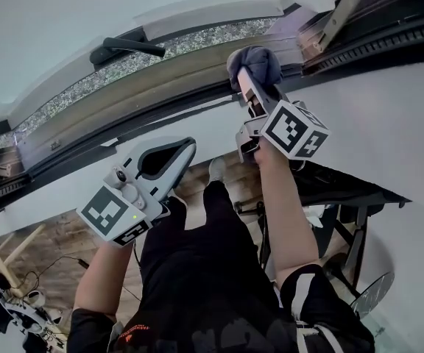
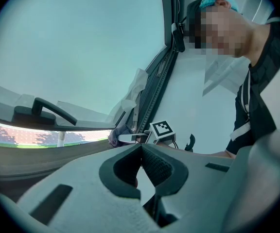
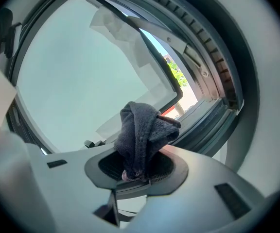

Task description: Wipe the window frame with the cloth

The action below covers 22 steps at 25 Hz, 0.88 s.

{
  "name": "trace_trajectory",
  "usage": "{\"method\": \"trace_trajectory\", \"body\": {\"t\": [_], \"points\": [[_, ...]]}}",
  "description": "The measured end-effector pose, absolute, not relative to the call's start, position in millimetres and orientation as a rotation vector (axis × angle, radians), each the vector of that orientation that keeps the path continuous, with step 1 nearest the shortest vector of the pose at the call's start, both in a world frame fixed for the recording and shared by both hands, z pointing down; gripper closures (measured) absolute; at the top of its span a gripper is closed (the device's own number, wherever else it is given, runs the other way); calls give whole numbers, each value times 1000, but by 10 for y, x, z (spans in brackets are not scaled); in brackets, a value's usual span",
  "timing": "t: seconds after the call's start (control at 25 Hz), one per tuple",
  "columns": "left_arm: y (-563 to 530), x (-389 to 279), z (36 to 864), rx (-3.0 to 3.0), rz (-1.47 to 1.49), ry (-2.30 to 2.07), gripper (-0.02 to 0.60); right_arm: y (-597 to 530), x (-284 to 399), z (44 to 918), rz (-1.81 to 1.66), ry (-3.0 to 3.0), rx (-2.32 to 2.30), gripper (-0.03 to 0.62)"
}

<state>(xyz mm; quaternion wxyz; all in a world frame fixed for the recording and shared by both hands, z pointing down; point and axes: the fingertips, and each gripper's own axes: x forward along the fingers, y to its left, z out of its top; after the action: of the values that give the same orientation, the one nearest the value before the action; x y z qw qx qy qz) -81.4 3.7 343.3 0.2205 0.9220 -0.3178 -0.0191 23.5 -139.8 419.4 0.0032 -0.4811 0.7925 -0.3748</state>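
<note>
The dark grey cloth (image 1: 255, 64) is bunched at the tip of my right gripper (image 1: 246, 76), which is shut on it and presses it to the window frame (image 1: 160, 79) just right of the middle. In the right gripper view the cloth (image 3: 142, 134) stands up out of the jaws in front of the frame's grey channels (image 3: 213, 115). My left gripper (image 1: 186, 147) hangs lower, below the sill, shut with nothing in it. From the left gripper view the cloth (image 2: 117, 134) touches the frame (image 2: 33, 154) ahead of the left gripper (image 2: 141, 148).
A black window handle (image 1: 127, 48) sits on the sash left of the cloth. A metal stay arm (image 1: 341, 13) crosses the top right corner. Below are the person's legs, a wooden floor, a black stand (image 1: 344, 197) at right and cables (image 1: 20, 300) at lower left.
</note>
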Motion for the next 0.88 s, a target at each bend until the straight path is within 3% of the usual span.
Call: {"method": "trace_trajectory", "body": {"t": [0.88], "points": [[109, -997, 3203, 2568, -97, -932, 561, -1178, -237, 4022, -1145, 2598, -1386, 488]]}}
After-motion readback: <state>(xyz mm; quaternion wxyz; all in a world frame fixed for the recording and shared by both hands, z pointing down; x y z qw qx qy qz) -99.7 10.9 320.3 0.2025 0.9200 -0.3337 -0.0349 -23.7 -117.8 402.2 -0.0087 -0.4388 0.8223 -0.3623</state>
